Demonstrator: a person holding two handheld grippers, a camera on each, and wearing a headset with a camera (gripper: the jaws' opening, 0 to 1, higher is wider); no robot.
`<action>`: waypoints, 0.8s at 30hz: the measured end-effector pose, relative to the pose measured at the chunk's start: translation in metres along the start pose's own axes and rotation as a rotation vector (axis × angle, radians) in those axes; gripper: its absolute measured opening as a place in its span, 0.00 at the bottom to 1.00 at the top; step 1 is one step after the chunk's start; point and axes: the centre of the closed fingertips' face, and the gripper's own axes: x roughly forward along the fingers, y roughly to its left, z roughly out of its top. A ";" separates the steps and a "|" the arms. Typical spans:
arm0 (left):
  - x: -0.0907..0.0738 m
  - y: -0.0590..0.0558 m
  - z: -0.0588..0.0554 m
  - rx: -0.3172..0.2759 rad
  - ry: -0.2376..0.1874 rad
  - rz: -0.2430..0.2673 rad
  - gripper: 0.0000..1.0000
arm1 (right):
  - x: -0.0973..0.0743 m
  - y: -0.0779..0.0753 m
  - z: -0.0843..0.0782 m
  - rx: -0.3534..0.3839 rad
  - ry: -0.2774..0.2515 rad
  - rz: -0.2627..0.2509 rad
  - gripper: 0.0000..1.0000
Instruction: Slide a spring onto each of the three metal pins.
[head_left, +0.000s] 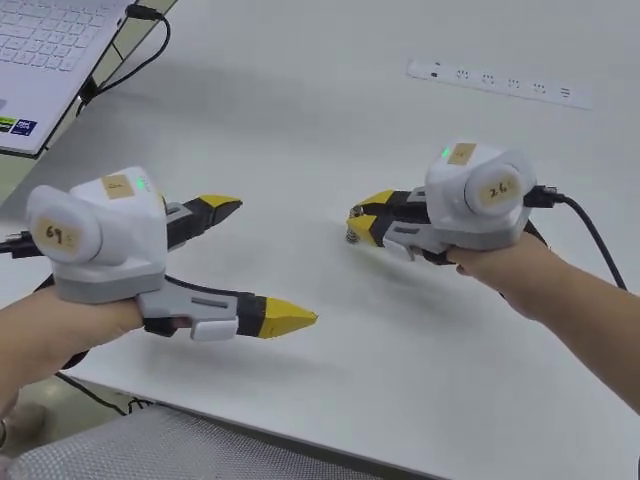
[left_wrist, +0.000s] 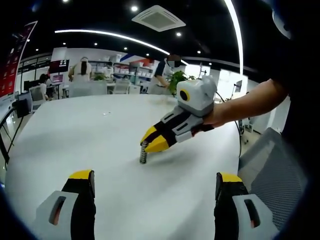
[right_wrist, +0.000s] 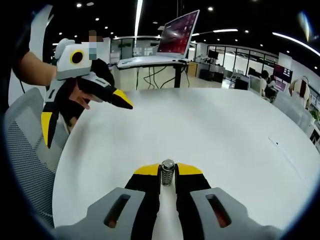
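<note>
— Now, head view. What do you log?
— My left gripper (head_left: 258, 262) is at the near left over the white table (head_left: 300, 120). Its jaws are wide apart with nothing between them. My right gripper (head_left: 362, 226) is on the right, low at the tabletop, jaws together on a spring (head_left: 352, 236) at their tips. A laptop (head_left: 40, 45) sits at the far left and a power strip (head_left: 497, 82) at the far right, both well apart from the work.
— Left gripper view?
— The left gripper (left_wrist: 155, 182) has its jaws spread, with bare table (left_wrist: 100, 150) between them. Beyond, the right gripper (left_wrist: 154, 141) shows right of centre, tips pinched on the spring (left_wrist: 143, 152). The spring stands upright, its lower end touching the table. A mesh chair (left_wrist: 272, 165) is at the right edge, and people sit at desks far behind.
— Right gripper view?
— My right gripper (right_wrist: 168, 170) is clamped on the spring (right_wrist: 167, 177), one yellow tip on either side of the coil. A rounded metal cap (right_wrist: 168, 164) shows at the spring's top; I can't tell whether it is a pin's head. The left gripper (right_wrist: 84, 113) is at the left, held above the table (right_wrist: 225, 130) with its jaws apart and nothing in them. A mesh chair (right_wrist: 25, 150) is at the near left. A laptop (right_wrist: 177, 32) stands on a desk at the far side.
</note>
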 end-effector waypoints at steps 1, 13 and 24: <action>0.000 0.000 0.000 0.001 0.000 0.000 0.98 | 0.000 0.000 0.000 0.002 -0.002 0.001 0.09; -0.001 0.000 0.001 0.003 0.000 0.001 0.98 | -0.001 0.000 0.001 0.046 -0.012 0.006 0.17; 0.007 -0.002 0.008 0.016 -0.003 -0.009 0.98 | -0.012 0.002 0.007 0.055 -0.040 0.003 0.21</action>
